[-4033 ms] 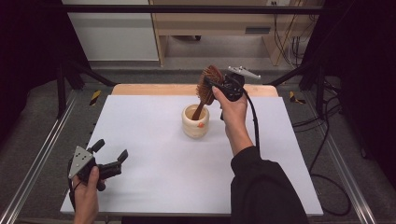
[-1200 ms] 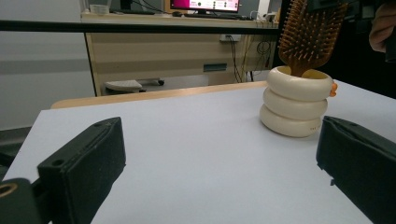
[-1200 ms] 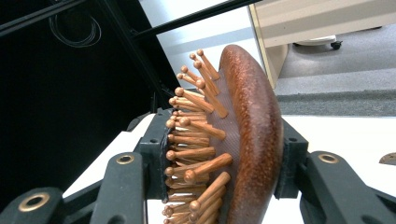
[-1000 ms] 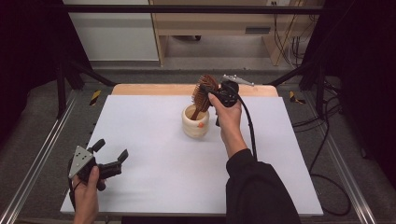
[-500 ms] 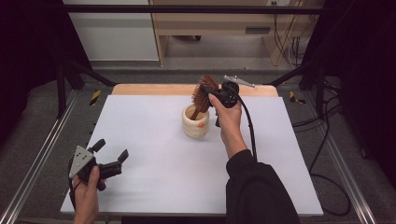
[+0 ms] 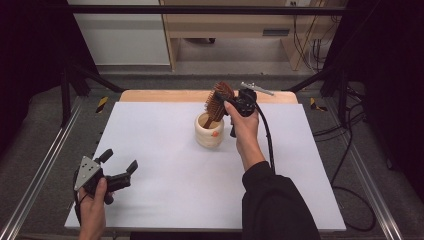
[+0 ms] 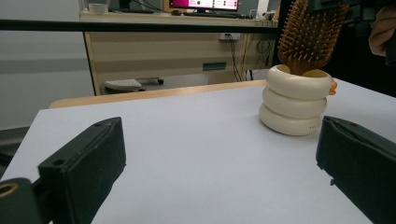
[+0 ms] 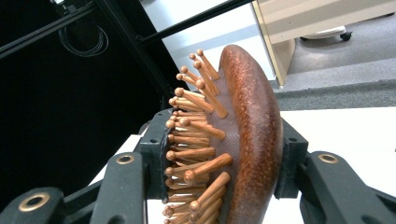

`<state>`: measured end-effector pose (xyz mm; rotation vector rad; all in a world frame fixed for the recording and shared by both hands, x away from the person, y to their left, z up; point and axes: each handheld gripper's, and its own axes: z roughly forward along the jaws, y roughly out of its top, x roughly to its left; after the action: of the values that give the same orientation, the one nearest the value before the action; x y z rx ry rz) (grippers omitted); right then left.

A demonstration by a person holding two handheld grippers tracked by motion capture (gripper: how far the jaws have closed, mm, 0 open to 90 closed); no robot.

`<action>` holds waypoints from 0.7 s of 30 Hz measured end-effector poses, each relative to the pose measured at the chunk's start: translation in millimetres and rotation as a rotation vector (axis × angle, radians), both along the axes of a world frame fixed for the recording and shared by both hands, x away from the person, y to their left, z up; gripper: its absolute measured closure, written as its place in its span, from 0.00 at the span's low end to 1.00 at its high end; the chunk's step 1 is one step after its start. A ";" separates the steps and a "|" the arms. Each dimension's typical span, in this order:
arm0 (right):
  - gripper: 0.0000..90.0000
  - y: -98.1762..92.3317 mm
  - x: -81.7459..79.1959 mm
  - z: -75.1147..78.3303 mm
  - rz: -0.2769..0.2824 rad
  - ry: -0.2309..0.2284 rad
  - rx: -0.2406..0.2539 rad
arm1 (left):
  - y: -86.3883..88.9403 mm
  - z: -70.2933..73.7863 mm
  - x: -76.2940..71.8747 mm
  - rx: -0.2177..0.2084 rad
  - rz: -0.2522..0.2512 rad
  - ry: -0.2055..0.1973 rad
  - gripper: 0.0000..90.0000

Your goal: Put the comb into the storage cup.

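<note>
Right tool (image 6: 227, 101) clamped on hairbrush (image 6: 217, 102) head; handle inside cup (image 6: 209, 132).

- The white table (image 6: 165, 200) lies bare across its whole left half and its near edge; a gripper could pass anywhere there.
- The cream ringed holder (image 6: 209, 132) stands alone past the middle, the one fixed obstacle on the surface.
- The wooden hairbrush (image 6: 218, 102) leans out of the holder's mouth, clamped in the right gripper (image 6: 236, 105), so the room above the holder is taken.
- The right forearm blocks the way to the holder from the near right.
- The left gripper (image 6: 119, 170) sits at the near left corner, jaws wide apart, well apart from the holder; bare table lies between them.
- A black frame bar (image 6: 200, 9) crosses overhead at the far side.
</note>
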<state>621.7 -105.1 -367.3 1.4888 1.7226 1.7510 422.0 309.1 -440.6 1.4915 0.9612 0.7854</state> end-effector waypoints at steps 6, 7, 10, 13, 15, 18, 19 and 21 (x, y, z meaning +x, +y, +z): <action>0.56 -2.1 0.0 -1.2 -0.003 0.002 0.004 | -0.3 0.0 0.0 0.001 -0.001 0.000 0.02; 0.56 -2.1 0.0 -1.2 -0.003 0.002 0.004 | -0.3 0.0 0.0 0.001 -0.001 0.000 0.02; 0.56 -3.4 0.1 -2.0 -0.004 0.003 0.008 | -0.4 0.0 0.0 0.002 -0.001 0.000 0.02; 0.56 -4.4 0.3 -2.4 -0.002 0.002 0.007 | -0.6 0.0 0.0 0.002 -0.001 0.000 0.02; 0.56 -5.4 0.3 -2.5 0.000 0.007 0.009 | -0.7 -0.1 0.1 0.002 -0.001 0.000 0.02; 0.56 -5.7 0.1 -2.4 -0.002 0.013 0.015 | -0.6 -0.1 0.1 0.003 -0.002 0.000 0.02; 0.56 -6.3 0.4 -2.9 0.000 0.009 0.011 | -0.7 -0.1 0.1 0.004 -0.002 0.000 0.02; 0.56 -6.7 0.5 -3.1 0.001 0.011 0.012 | -0.7 -0.1 0.0 0.003 -0.002 0.000 0.02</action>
<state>622.2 -111.8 -370.3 1.5062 1.7212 1.7595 422.1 308.4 -440.7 1.4946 0.9586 0.7859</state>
